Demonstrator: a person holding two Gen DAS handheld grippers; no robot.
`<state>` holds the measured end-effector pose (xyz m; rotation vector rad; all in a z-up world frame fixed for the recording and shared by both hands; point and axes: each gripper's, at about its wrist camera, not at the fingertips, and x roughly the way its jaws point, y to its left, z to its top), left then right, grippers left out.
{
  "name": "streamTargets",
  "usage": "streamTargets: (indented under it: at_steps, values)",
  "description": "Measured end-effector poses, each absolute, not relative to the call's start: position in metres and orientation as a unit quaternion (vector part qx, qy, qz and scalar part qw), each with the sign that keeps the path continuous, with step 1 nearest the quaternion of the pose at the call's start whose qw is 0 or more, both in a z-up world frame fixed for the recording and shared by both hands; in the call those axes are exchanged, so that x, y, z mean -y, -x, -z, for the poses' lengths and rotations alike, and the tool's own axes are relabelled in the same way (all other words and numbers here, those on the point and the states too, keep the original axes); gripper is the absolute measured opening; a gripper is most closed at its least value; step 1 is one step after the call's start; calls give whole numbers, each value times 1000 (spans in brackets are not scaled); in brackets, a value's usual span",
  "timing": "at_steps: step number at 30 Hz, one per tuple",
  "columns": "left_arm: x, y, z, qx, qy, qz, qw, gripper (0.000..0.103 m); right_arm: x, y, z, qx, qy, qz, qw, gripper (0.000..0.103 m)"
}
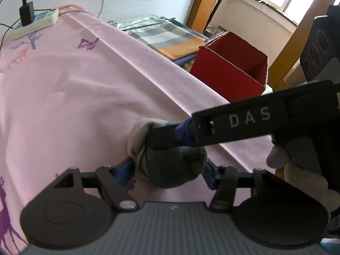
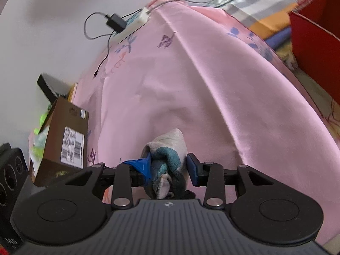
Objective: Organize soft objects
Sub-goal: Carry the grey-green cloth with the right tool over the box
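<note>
Item: rolled sock bundle (image 1: 170,165), on pink sheet (image 1: 85,85), between both claws; left gripper (image 1: 167,170) jaws straddle it, grip uncertain; right gripper (image 2: 170,165) parted, one pad clear; risk: bundle unrolls or drops short of red box (image 1: 231,72).

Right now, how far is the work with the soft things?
Done: the sock bundle looks rolled up. In hand: the left gripper clamps it on the pink sheet, while the right gripper stands open around it. Left: putting it away, probably in the red box, whose visible inside holds nothing.
</note>
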<state>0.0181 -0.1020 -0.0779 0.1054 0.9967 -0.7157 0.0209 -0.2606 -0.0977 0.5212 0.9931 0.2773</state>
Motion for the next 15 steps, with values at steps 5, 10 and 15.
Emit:
streamTargets:
  at_steps: [5, 10, 15]
  values:
    - [81, -13, 68, -455, -45, 320, 830, 56, 240, -18, 92, -464, -227, -151, 843, 19]
    - [50, -4, 55, -439, -34, 296, 847, 56, 207, -17, 82, -456, -203, -179, 848, 19]
    - [14, 7, 39, -417, -25, 266, 869, 56, 170, -17, 68, -443, -186, -207, 852, 19]
